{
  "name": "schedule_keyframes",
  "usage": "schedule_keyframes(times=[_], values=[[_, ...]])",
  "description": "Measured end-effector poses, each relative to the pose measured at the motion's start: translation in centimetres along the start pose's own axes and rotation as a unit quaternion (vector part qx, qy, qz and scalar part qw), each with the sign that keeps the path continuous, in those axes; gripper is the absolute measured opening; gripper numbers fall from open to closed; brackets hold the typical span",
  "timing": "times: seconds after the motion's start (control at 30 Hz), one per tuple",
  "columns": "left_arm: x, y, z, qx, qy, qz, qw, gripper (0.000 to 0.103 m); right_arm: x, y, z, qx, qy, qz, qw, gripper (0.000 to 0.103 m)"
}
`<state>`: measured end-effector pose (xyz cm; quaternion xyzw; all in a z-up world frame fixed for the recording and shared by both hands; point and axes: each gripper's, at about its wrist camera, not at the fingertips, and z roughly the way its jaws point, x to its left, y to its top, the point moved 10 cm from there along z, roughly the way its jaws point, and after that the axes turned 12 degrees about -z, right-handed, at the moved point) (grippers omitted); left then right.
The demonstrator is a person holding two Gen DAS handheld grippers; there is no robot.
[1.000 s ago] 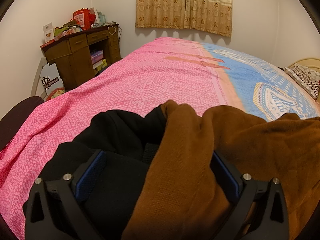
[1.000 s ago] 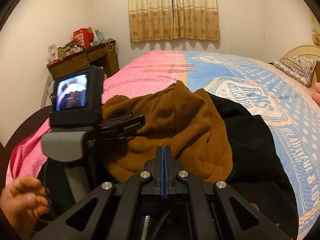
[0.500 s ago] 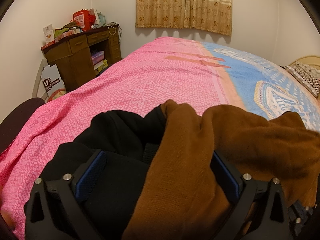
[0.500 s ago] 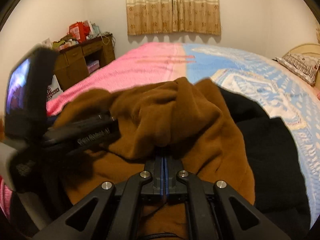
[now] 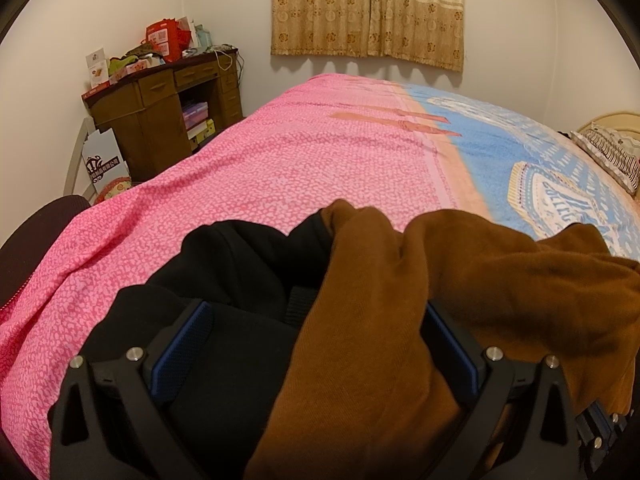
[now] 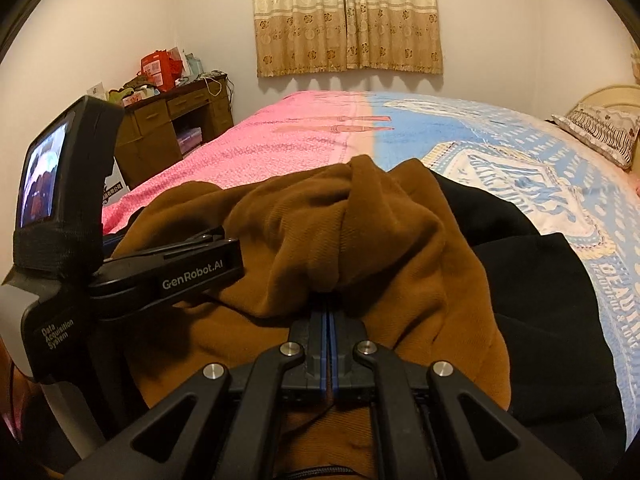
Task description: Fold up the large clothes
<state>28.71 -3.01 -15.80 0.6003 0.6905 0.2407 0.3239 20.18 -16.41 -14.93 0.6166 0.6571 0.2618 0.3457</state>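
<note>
A large brown garment (image 6: 360, 220) lies bunched on top of black cloth (image 6: 540, 280) near the bed's front edge; I cannot tell whether they are one piece. My right gripper (image 6: 328, 304) is shut, its tips pushed against a hanging brown fold with no cloth seen between the pads. My left gripper (image 5: 314, 332) stands open wide over the pile, with black cloth (image 5: 240, 280) and brown cloth (image 5: 380, 320) heaped between its blue pads (image 5: 180, 344). One finger (image 6: 200, 270) of the left gripper reaches over the brown cloth in the right wrist view.
The bedspread is pink (image 5: 280, 160) on the left and blue patterned (image 6: 520, 160) on the right. A wooden desk (image 5: 160, 112) piled with boxes stands in the far left corner. Curtains (image 5: 368, 8) hang on the back wall. A pillow (image 6: 600, 132) lies at far right.
My right gripper moved forward and down, staying shut, until its tips met the brown fold. The brown cloth bunched up and shifted on the right. My left gripper stayed put.
</note>
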Motion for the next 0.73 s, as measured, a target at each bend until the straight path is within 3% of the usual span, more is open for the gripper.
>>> schedule_keyframes(times=[0.4, 0.73], values=[[-0.55, 0.42, 0.27, -0.009, 0.021, 0.031, 0.9993, 0.103, 0.44, -0.06, -0.16, 0.000, -0.015, -0.004, 1.000, 0.001], [-0.52, 0.40, 0.05, -0.017, 0.014, 0.021, 0.9995, 0.103, 0.93, -0.07, -0.40, -0.001, -0.025, -0.010, 1.000, 0.001]])
